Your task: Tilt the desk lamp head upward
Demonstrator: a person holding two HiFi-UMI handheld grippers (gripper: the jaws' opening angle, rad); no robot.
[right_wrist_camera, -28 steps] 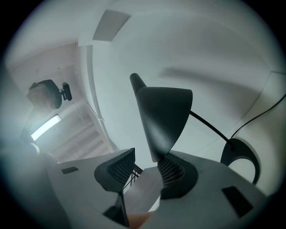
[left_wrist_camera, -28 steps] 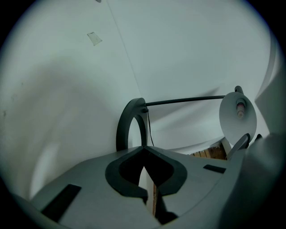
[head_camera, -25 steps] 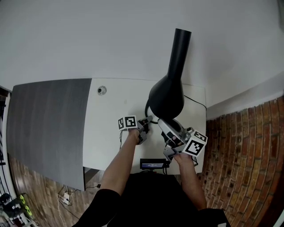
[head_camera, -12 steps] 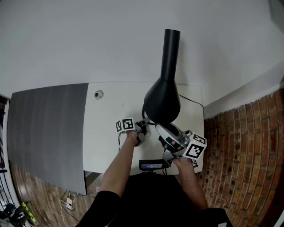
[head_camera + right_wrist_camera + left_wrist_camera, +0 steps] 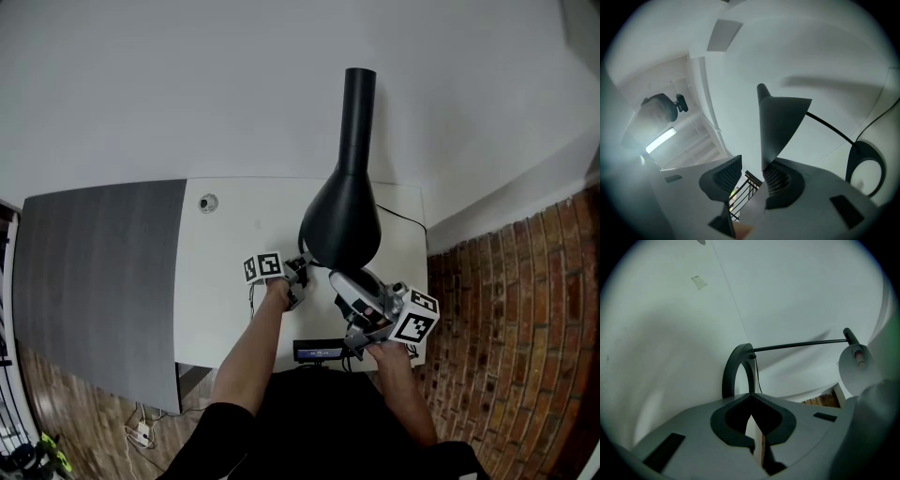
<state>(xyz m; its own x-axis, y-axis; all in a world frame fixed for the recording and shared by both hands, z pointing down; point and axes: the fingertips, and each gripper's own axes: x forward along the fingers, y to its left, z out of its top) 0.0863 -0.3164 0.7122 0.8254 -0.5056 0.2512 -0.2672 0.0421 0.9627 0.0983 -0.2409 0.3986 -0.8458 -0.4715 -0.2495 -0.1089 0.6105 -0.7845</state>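
The black desk lamp head [image 5: 342, 220] is a cone with a long tube pointing away over the white desk [image 5: 234, 244]. My right gripper [image 5: 339, 277] reaches under the cone. In the right gripper view the cone [image 5: 780, 122] stands just past the jaws, its lower edge at the right pad [image 5: 780, 180], and the right gripper [image 5: 751, 171] is open with a gap beside it. The lamp's thin rod [image 5: 829, 126] leads to its ring base [image 5: 851, 164]. My left gripper [image 5: 300, 270] is shut at the ring base [image 5: 733, 369], whose lower end runs behind the jaw tips [image 5: 750, 397].
A dark grey panel [image 5: 103, 272] adjoins the desk's left side. Red brick [image 5: 506, 328] lies to the right. A round grommet [image 5: 207, 202] sits at the desk's back left, a black cable [image 5: 408, 216] trails right, and a small black box [image 5: 319, 351] hangs at the front edge.
The lamp head's tube has swung from leaning right to nearly straight. My right gripper moved slightly with the cone; the left gripper stayed at the base.
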